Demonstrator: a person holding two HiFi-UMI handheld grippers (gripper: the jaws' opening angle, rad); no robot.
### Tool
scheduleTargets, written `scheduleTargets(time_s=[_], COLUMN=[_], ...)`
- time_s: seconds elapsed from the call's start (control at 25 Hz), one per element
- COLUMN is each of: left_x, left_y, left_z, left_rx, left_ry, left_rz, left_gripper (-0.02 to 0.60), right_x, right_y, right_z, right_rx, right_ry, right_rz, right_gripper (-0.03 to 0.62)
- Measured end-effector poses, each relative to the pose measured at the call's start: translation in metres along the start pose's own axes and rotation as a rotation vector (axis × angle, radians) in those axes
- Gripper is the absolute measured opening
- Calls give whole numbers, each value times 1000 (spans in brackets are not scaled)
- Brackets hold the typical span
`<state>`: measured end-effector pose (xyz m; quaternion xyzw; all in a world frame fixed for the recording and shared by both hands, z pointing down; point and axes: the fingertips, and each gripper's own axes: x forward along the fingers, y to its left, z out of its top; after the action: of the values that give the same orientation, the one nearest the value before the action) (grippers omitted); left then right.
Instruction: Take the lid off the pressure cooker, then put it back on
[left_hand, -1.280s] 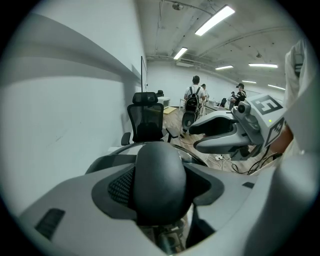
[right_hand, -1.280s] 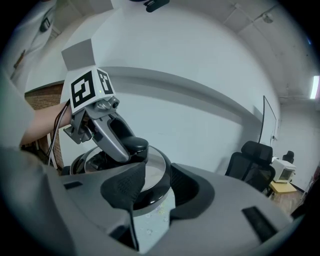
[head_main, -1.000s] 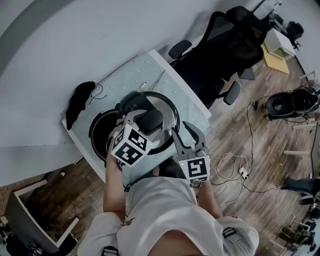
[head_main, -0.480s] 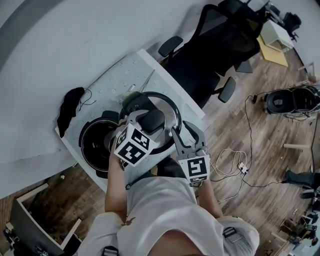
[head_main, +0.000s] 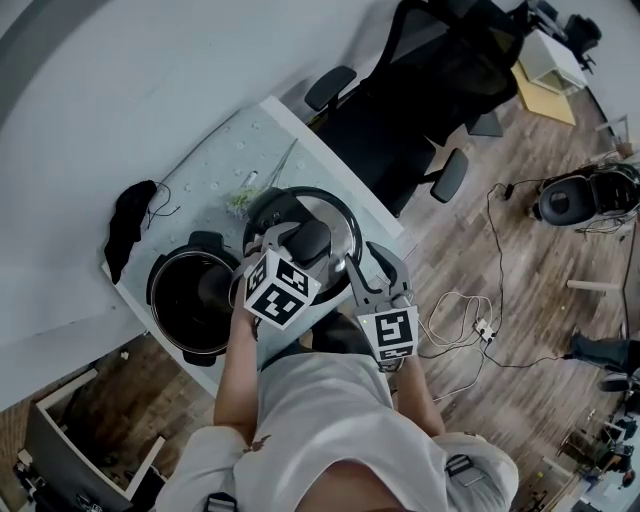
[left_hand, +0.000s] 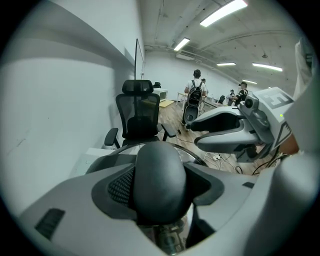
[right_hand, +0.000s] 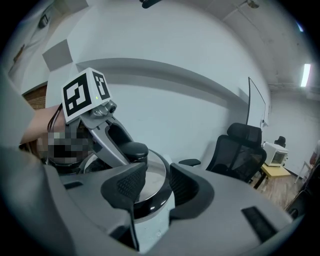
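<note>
The lid (head_main: 336, 222) is hanging just right of the open pot (head_main: 163, 272), over the table (head_main: 215, 150). The left gripper (head_main: 303, 241) is clamping its black knob (left_hand: 160, 175); the right gripper (head_main: 362, 268) is pinching its near edge. A black cloth (head_main: 128, 222) is lying beyond the pot and an office chair (head_main: 420, 90) is standing behind the table. Only the left gripper view is showing people far off. Both forearms are reaching forward, grippers tilting downward.

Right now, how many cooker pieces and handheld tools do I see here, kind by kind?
Cooker pot: 1
Lid: 1
Handheld tools: 2, the left tool and the right tool
Total: 4
</note>
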<state>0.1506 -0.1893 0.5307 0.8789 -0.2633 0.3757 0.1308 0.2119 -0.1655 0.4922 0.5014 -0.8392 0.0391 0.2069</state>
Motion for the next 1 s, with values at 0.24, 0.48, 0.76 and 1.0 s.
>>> scheduleTargets(time_s=[0.24, 0.48, 0.76, 1.0], left_x=[28, 53, 81, 102], left_y=[-7, -12, -16, -22], left_z=[-6, -15, -30, -45], left_rx=[-35, -55, -70, -65], left_ry=[20, 36, 41, 38], left_rz=[12, 10, 21, 31], left_gripper=[284, 282, 282, 284], right_x=[7, 15, 25, 33], right_y=[-12, -21, -26, -27], right_z=[-22, -44, -75, -100], right_rx=[29, 40, 55, 70], right_ry=[24, 63, 112, 150], right_rz=[2, 9, 31, 51], right_gripper=[150, 147, 148, 149])
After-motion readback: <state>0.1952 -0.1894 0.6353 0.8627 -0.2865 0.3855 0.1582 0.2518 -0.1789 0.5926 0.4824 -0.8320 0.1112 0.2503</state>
